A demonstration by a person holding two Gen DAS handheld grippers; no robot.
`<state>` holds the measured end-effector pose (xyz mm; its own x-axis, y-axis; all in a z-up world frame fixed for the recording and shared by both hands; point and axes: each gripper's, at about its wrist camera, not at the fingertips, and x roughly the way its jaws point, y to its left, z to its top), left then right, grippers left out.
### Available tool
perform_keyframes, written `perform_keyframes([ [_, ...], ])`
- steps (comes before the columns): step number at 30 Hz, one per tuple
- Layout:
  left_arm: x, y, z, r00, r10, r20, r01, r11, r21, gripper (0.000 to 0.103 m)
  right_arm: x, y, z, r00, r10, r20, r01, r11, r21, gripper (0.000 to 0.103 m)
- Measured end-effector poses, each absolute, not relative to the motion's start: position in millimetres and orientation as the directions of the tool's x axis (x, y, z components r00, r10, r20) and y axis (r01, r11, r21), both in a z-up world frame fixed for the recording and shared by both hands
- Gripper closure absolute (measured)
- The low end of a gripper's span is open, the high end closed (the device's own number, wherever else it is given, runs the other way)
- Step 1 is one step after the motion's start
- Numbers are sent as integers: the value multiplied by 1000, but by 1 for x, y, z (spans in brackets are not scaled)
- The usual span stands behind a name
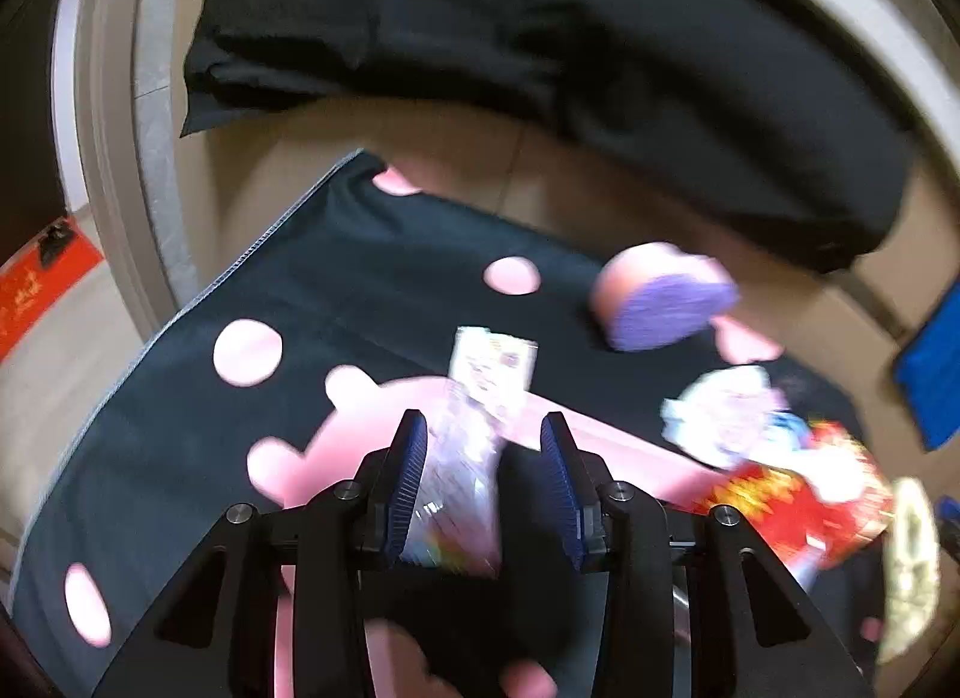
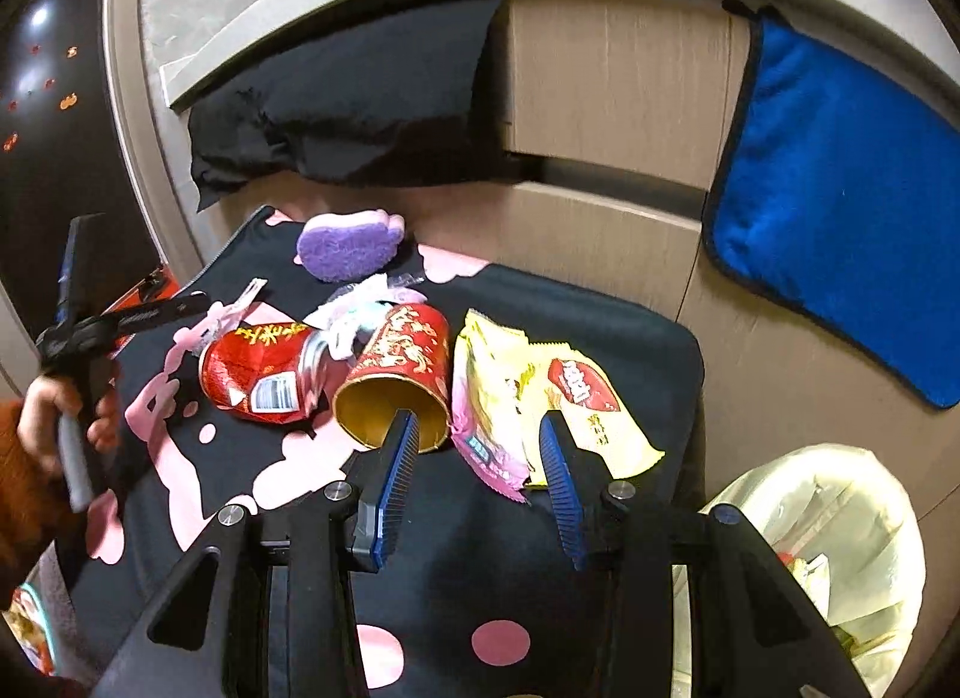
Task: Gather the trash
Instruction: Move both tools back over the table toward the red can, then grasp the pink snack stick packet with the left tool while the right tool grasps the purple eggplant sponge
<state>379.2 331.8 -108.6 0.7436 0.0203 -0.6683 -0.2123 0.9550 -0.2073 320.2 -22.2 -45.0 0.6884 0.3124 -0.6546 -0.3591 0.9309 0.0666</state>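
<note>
In the left wrist view my left gripper [image 1: 485,428] stands open around a clear plastic wrapper [image 1: 474,404] with a printed card top; the wrapper lies between the fingers against the left pad, blurred. In the right wrist view my right gripper [image 2: 477,431] is open and empty above the dark cloth [image 2: 480,566]. Its left fingertip overlaps the mouth of a red paper cup [image 2: 399,380] lying on its side. Yellow and pink snack wrappers [image 2: 510,398] lie between the fingertips. A crushed red can [image 2: 258,374] lies left of the cup. The left gripper shows at the far left [image 2: 78,302].
A bin lined with a pale bag [image 2: 840,548] stands at lower right. A purple sponge [image 2: 348,245], a blue towel [image 2: 840,218], a black cloth [image 2: 348,128] and a wooden cabinet front [image 2: 612,86] lie behind the trash. Crumpled white wrappers [image 1: 726,410] lie by the can.
</note>
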Motion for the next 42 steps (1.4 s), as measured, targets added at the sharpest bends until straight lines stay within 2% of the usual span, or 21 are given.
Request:
perform_keyframes([
  [2,397,334,-119,708,48,-704,-234,957,-169,62,322,-23,-47,683,310,-661,-354,932,71,64],
  [4,408,335,-129,678,4,-735,-221,955,-198,62,323,-23,-46,684,304,-663,-352,934,65,64],
  [6,408,331,-129,688,28,-725,-225,958,-177,63,324,-23,-44,686,304,-661,-357,932,59,64],
  [8,409,327,-131,679,-6,-734,-205,959,-198,72,327,-19,-41,686,308,-659,-365,929,54,64],
  [9,407,326,-131,681,-7,-732,-206,958,-201,85,329,-16,-39,685,313,-658,-372,927,54,64],
  [11,398,324,-129,684,-33,-729,-200,952,-231,88,335,-7,-34,680,330,-655,-389,919,59,63],
  [12,393,324,-127,689,-46,-723,-197,948,-248,89,340,0,-30,677,343,-651,-401,914,64,59],
  [16,358,326,-112,714,-57,-698,-215,931,-295,89,362,32,-17,672,384,-633,-437,896,80,57],
  [22,317,341,-90,759,-6,-651,-221,939,-266,89,411,114,-16,665,369,-649,-440,896,59,55],
  [31,288,406,-89,806,27,-592,-268,907,-323,89,457,208,-40,708,237,-665,-201,971,132,55],
  [33,286,415,-92,806,15,-592,-265,903,-338,89,470,224,-45,720,165,-675,-114,986,120,55],
  [37,280,432,-98,807,-53,-588,-236,884,-403,89,491,245,-56,711,109,-695,-27,991,128,55],
  [40,277,440,-102,807,-46,-589,-248,878,-409,89,502,248,-63,699,42,-714,57,992,114,55],
  [41,275,442,-103,807,-44,-589,-252,877,-410,89,506,247,-67,687,36,-726,76,990,121,54],
  [42,273,445,-104,807,-43,-588,-256,873,-415,89,509,244,-70,678,48,-733,83,986,142,48],
])
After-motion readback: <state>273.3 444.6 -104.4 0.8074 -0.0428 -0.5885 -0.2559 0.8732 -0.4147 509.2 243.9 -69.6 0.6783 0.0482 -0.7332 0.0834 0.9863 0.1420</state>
